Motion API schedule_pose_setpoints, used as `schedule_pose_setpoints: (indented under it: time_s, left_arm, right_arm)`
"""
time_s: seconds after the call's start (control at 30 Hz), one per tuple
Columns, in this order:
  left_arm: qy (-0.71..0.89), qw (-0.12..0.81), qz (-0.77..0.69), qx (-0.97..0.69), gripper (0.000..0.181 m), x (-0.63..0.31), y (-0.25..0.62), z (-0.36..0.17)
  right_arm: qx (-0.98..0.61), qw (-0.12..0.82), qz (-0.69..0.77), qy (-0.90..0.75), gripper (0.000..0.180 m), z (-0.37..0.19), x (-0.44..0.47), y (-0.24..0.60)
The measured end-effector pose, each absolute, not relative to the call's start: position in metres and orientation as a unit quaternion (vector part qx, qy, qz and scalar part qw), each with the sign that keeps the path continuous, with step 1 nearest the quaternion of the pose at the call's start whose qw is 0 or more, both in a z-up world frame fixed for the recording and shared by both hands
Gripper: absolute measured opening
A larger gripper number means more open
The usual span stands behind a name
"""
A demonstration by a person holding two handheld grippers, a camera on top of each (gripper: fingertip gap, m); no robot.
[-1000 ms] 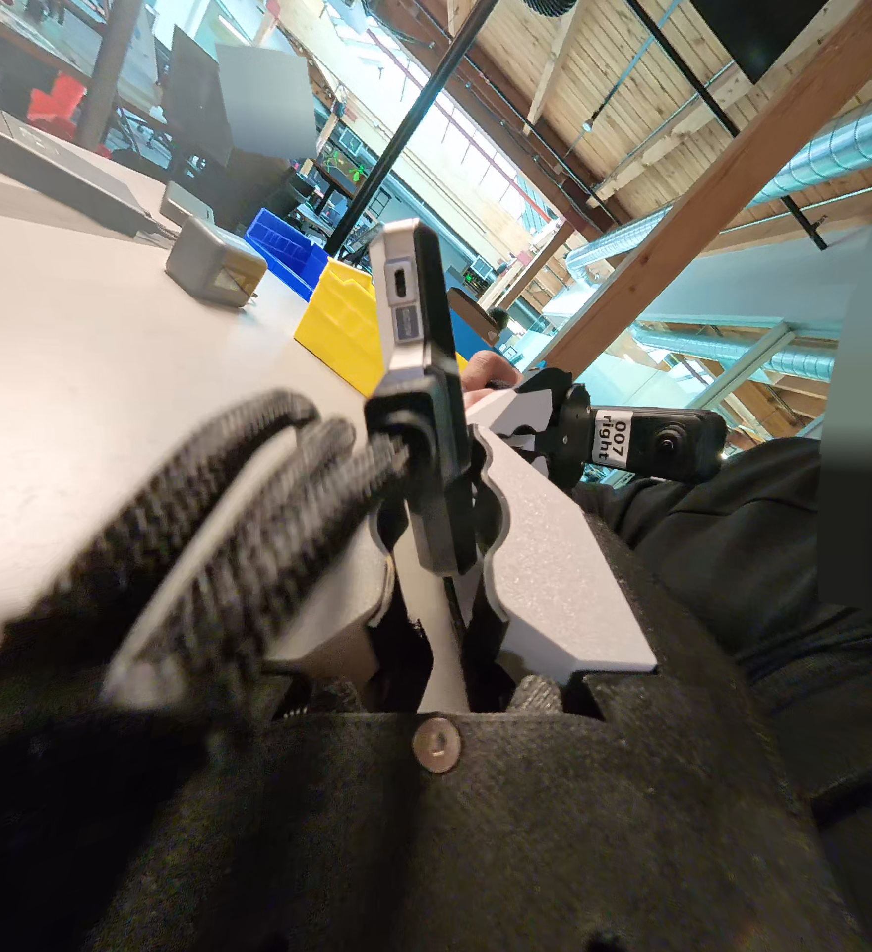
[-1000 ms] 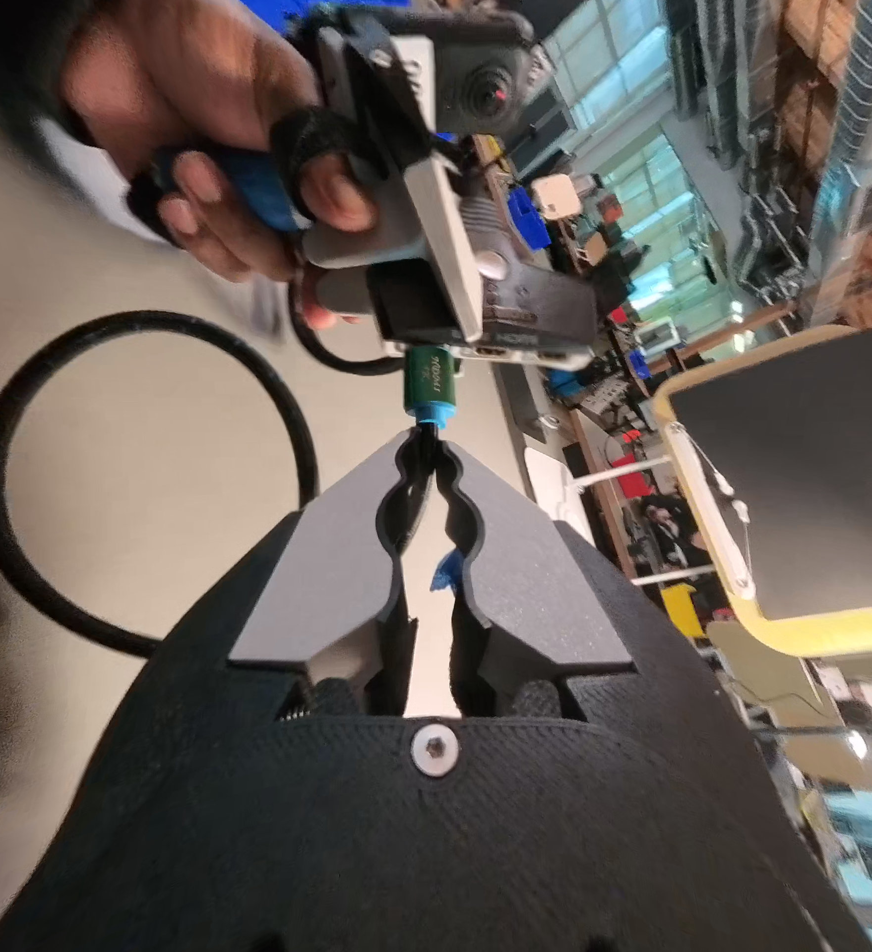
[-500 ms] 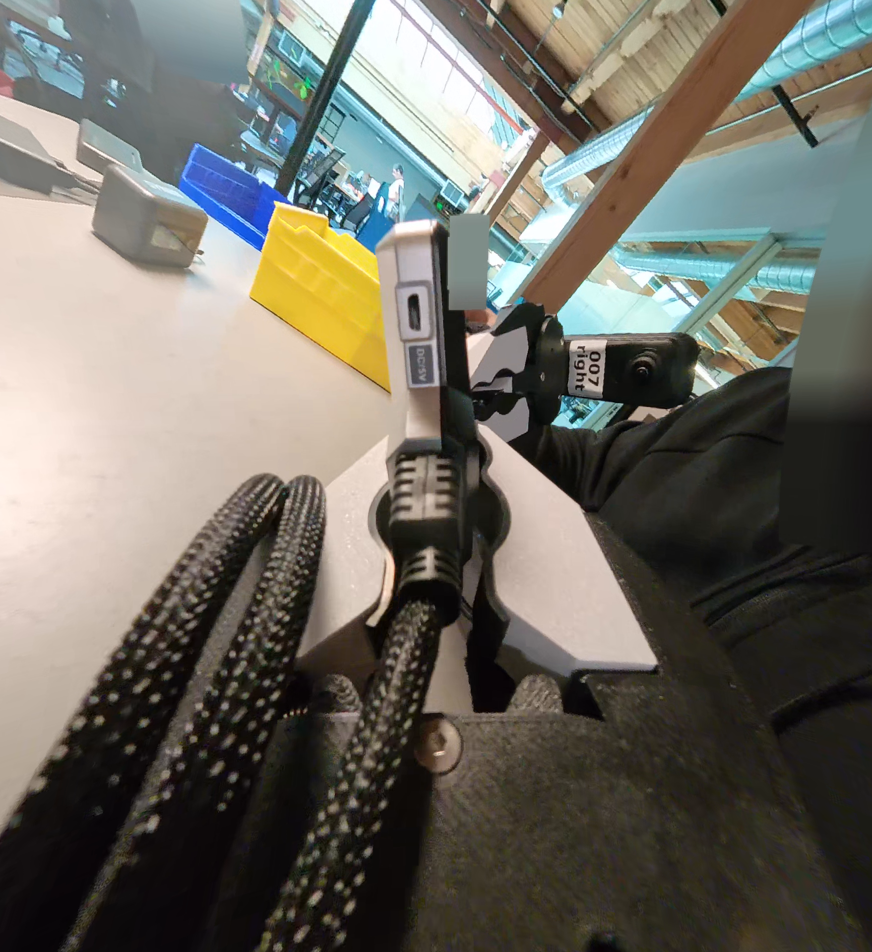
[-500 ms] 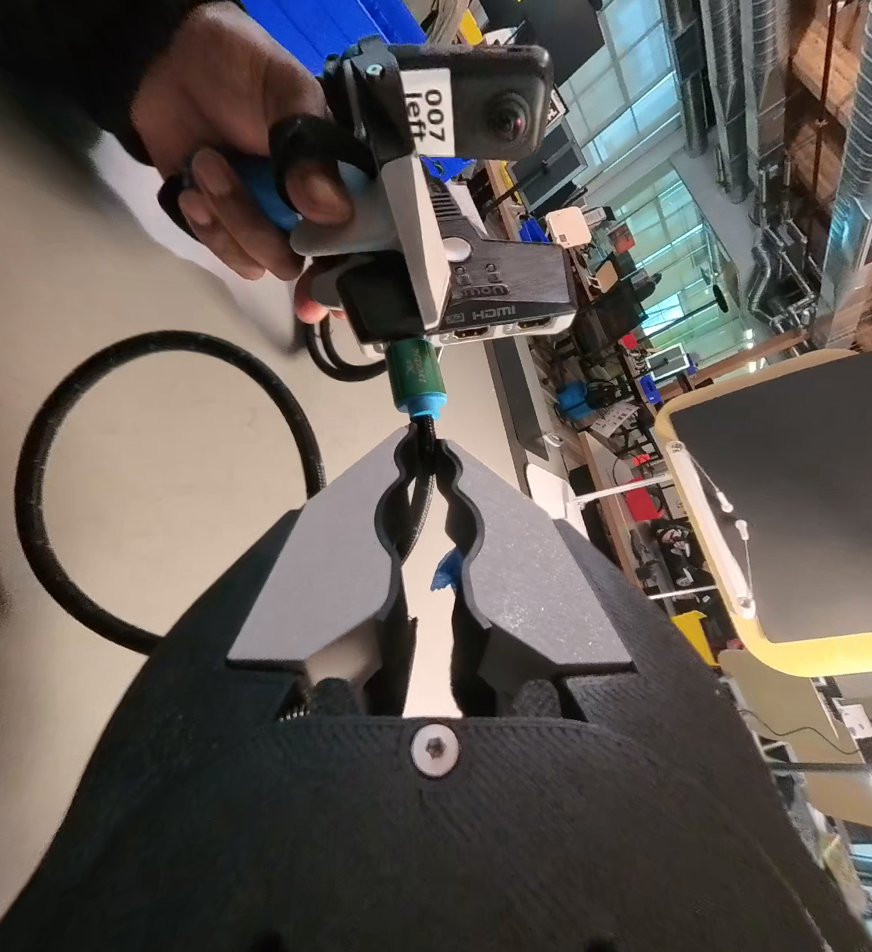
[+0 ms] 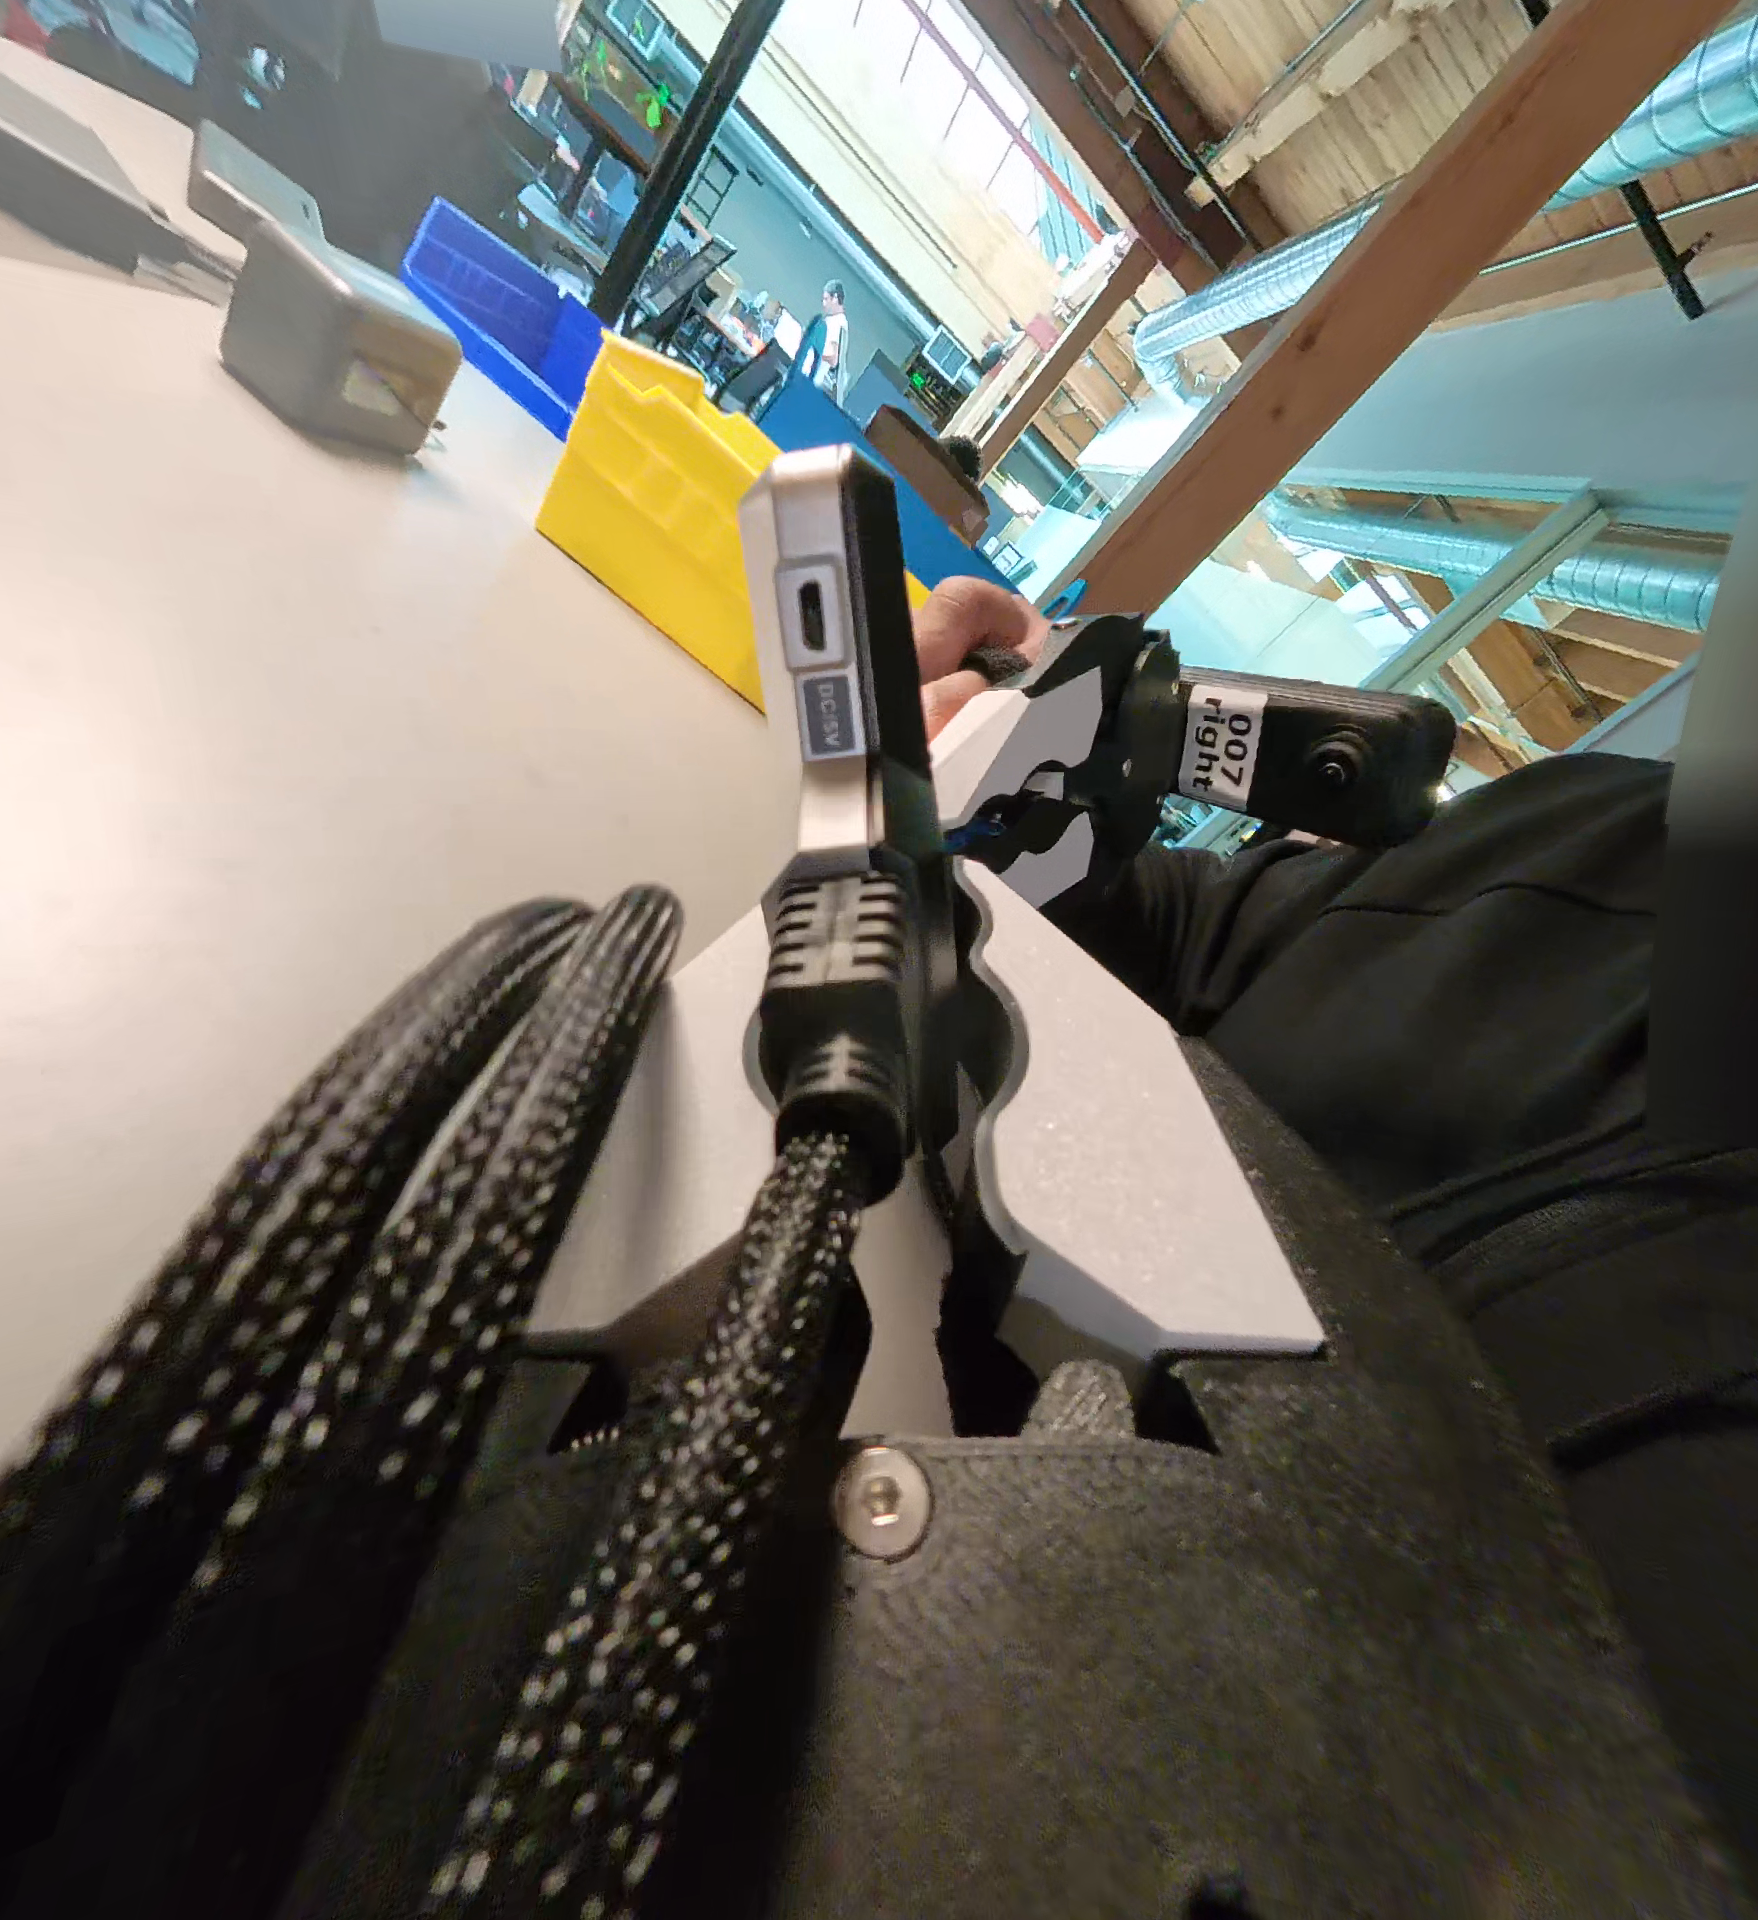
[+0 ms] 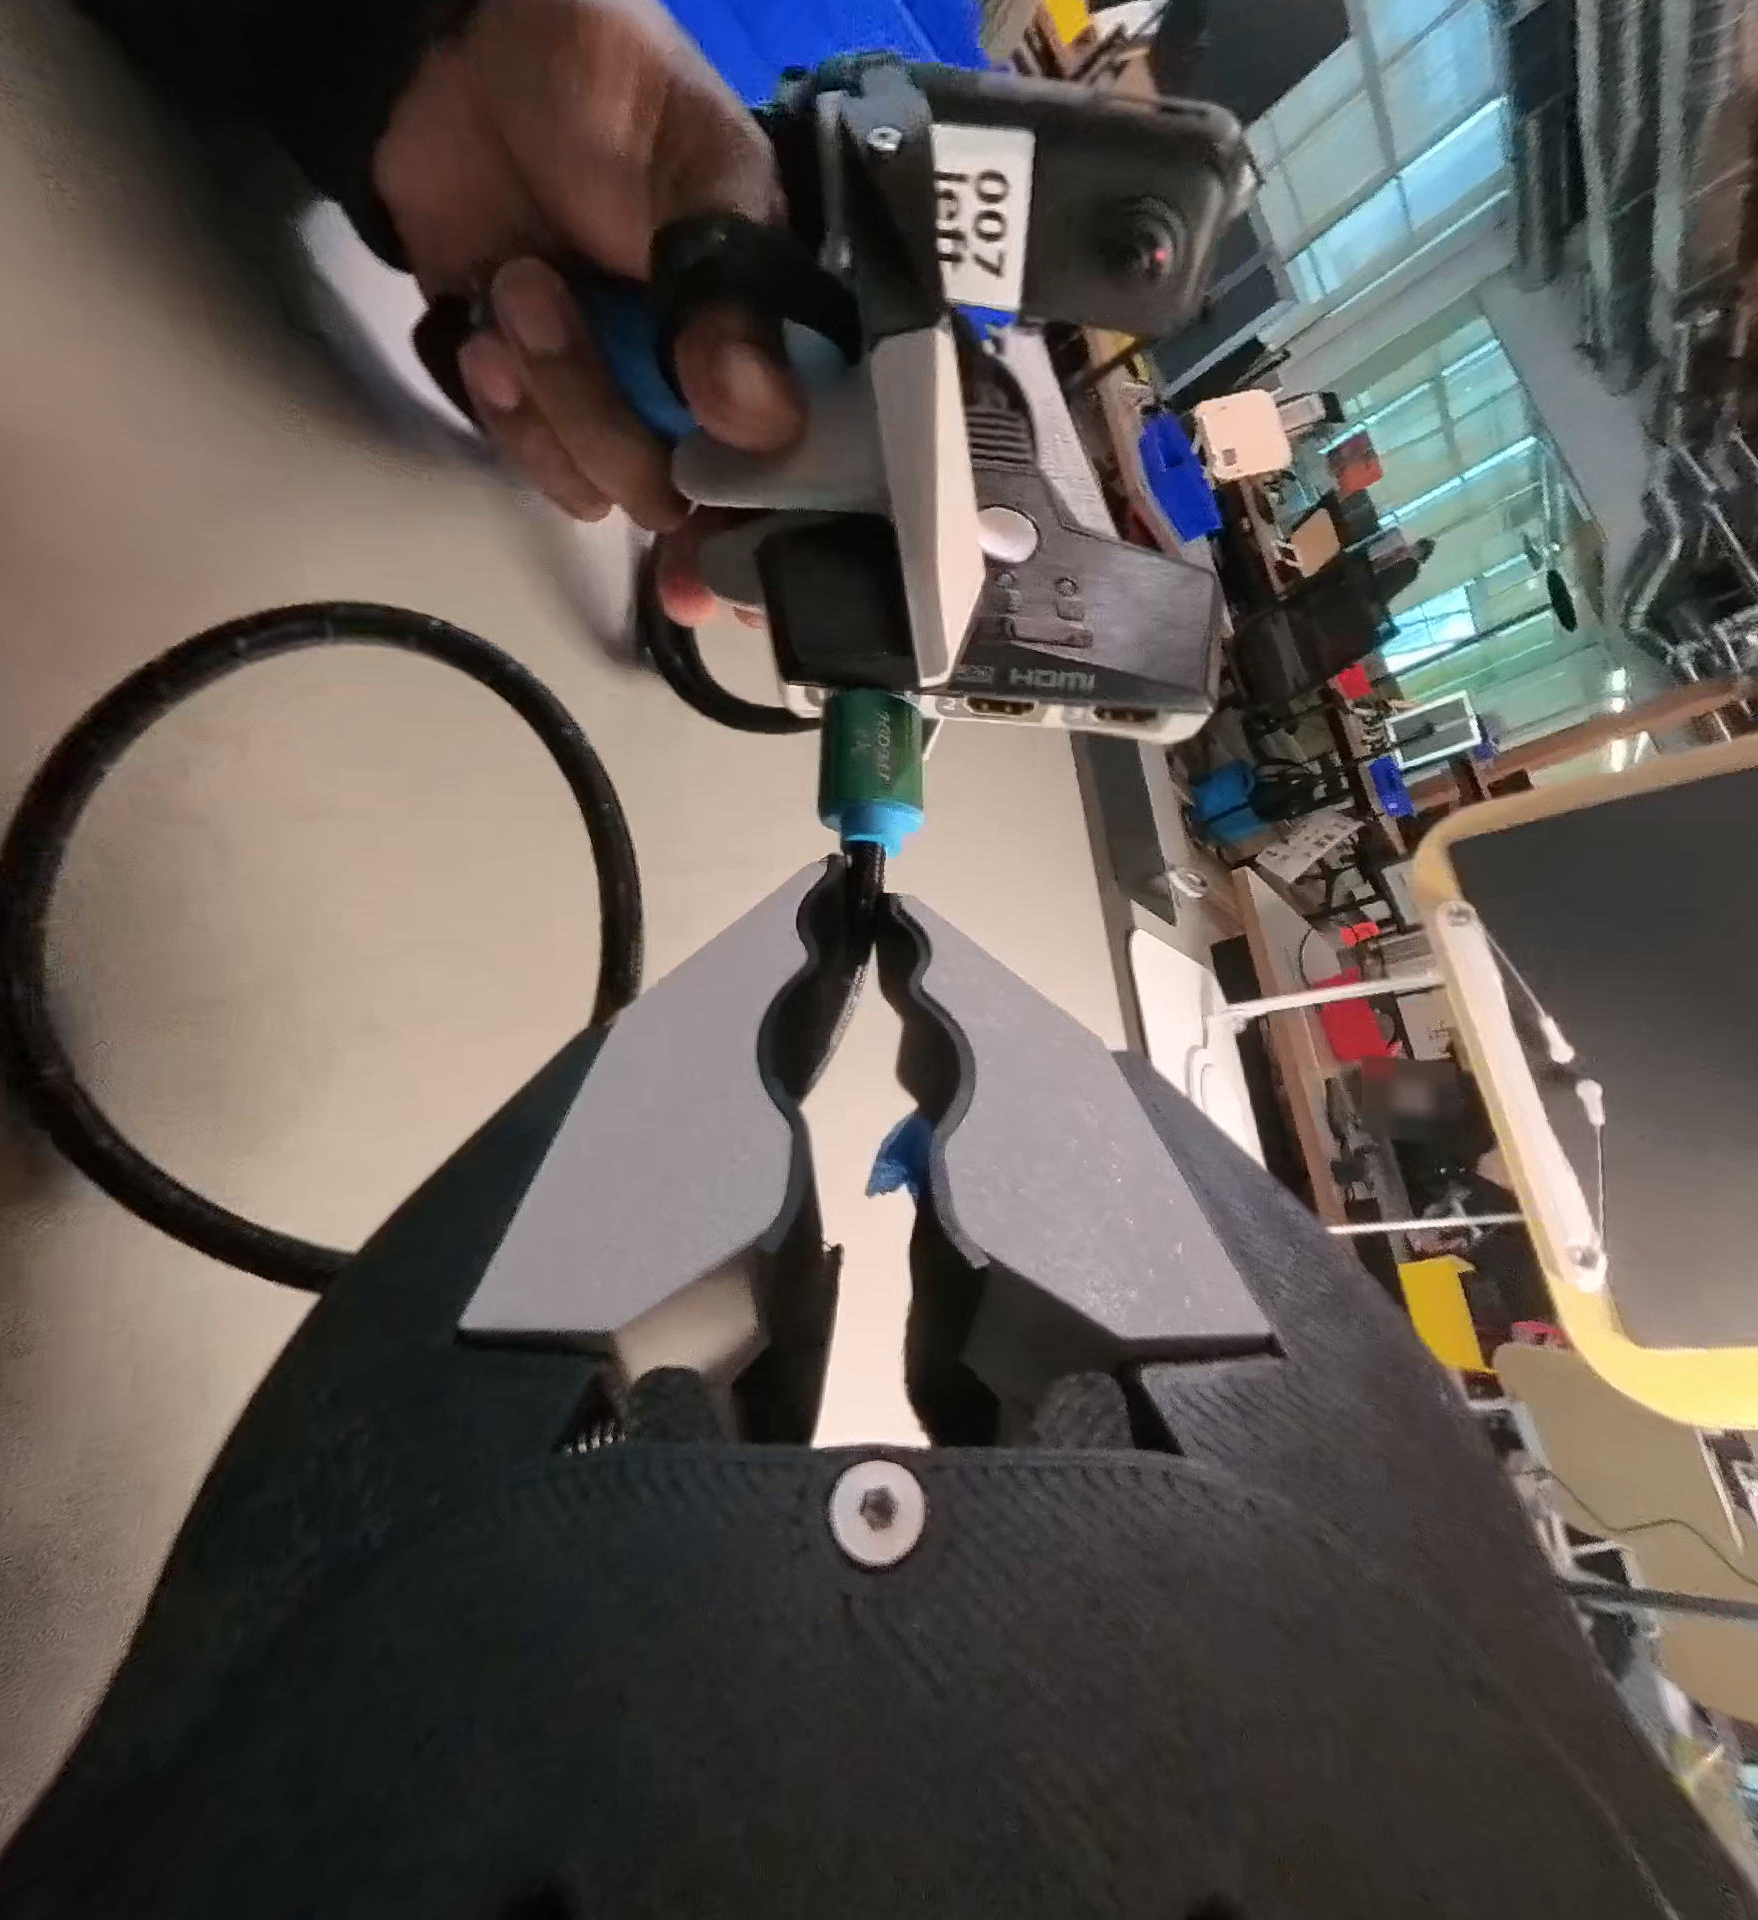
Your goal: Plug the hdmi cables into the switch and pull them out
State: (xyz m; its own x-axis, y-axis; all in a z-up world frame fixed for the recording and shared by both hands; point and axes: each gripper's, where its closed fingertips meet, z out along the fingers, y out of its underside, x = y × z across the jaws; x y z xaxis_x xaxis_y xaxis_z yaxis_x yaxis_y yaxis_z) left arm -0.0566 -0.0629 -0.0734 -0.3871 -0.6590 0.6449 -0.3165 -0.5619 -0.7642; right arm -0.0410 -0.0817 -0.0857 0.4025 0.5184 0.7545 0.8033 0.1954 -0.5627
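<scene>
My left gripper point(image 5: 906, 914) is shut on the silver and black HDMI switch point(image 5: 833, 644) and holds it edge-on above the table. A black plug point(image 5: 833, 997) with a braided cable point(image 5: 387, 1195) sits in the switch's near end. In the right wrist view, my right gripper point(image 6: 867, 894) is shut on a thin black cable point(image 6: 54, 862) just behind its green plug point(image 6: 870, 764). That plug is seated in a port of the switch point(image 6: 1093, 613), which the left gripper point(image 6: 942, 582) holds. The right gripper point(image 5: 1020, 821) also shows behind the switch.
A yellow bin point(image 5: 646, 509), a blue bin point(image 5: 501, 312) and a small grey box point(image 5: 335, 353) stand on the light table point(image 5: 179, 675) beyond the switch. A yellow-framed dark panel point(image 6: 1633, 1039) is at the right. The cable loops on the table at the left. Left and right tips are no more than a few centimetres apart.
My left gripper has turned with the switch, so its face now shows more to the right view. The green plug has stayed in the port and the right gripper has kept hold of its cable.
</scene>
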Motion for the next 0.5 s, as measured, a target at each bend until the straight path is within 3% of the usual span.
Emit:
schedule_pose_setpoints:
  time_s: [0.5]
  left_arm:
    - [0.474, 0.123, -0.697, -0.524, 0.026, -0.056, -0.068, -0.073]
  right_arm:
    - [-0.62, 0.57, -0.127, -0.524, 0.007, -0.078, -0.034, -0.08]
